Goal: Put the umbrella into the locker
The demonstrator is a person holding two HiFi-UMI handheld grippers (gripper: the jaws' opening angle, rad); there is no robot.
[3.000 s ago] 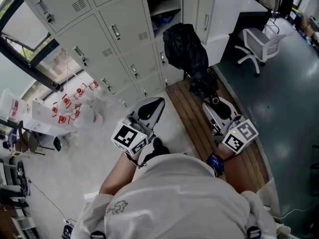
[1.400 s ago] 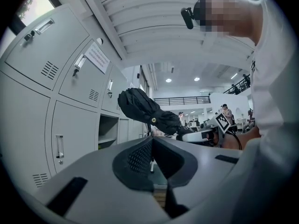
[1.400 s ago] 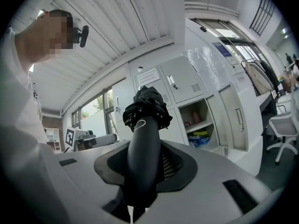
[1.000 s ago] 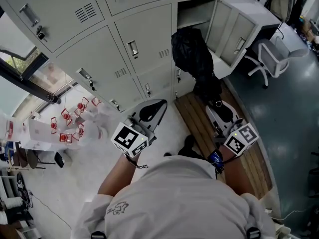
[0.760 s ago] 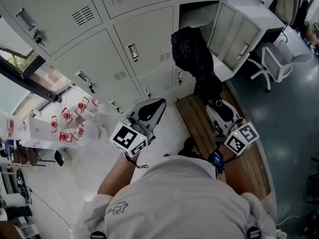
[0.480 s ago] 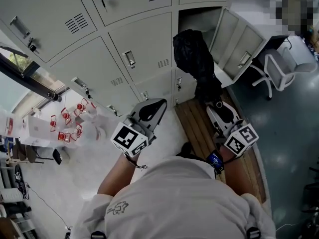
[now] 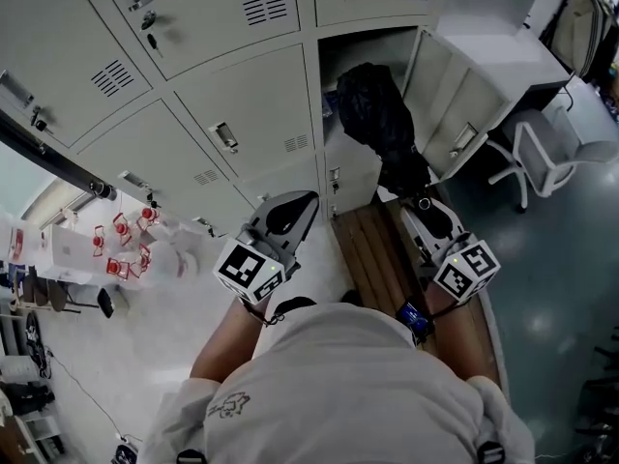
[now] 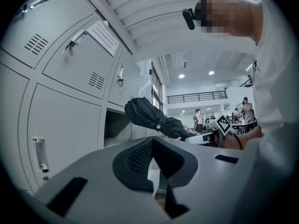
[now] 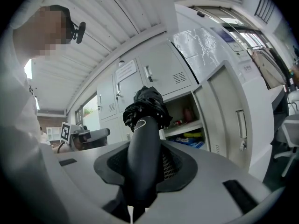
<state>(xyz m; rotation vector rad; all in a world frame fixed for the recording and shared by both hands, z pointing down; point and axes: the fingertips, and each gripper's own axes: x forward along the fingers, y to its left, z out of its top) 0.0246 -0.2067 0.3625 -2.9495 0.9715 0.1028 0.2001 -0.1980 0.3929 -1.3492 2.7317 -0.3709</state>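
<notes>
Right gripper (image 7: 419,202) clamps the handle of the black folded umbrella (image 7: 371,114), whose length I see pointing toward the open grey metal locker (image 7: 329,61) ahead.

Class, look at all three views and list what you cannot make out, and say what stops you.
- Head view: inside of the open locker, dark and mostly behind the umbrella.
- Right gripper view: items on the locker shelf, too small to identify.
- Left gripper view: print on the door label, too small to read.
</notes>
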